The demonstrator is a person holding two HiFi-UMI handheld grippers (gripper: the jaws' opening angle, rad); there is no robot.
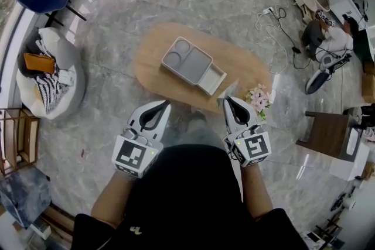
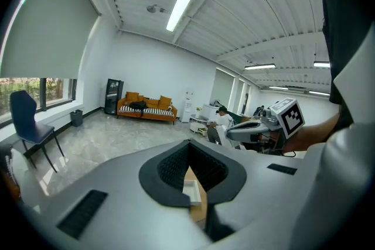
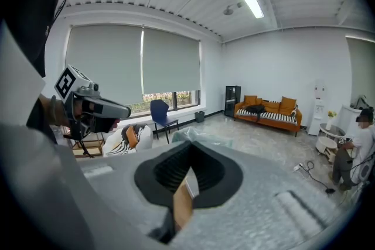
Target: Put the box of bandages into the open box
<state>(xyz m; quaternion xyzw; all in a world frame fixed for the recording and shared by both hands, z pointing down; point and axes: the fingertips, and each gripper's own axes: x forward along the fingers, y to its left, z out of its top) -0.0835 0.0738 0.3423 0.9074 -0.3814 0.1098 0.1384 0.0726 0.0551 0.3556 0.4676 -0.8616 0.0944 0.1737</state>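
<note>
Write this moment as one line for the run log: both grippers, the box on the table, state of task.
left gripper: shut, empty | right gripper: shut, empty | open box: on wooden table, untouched | task: not begun

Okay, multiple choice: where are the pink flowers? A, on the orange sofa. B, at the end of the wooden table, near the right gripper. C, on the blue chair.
B: the pink flowers sit at the end of the wooden table, just beside the right gripper.

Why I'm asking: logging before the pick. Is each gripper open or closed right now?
Left gripper: closed, holding nothing.
Right gripper: closed, holding nothing.
</note>
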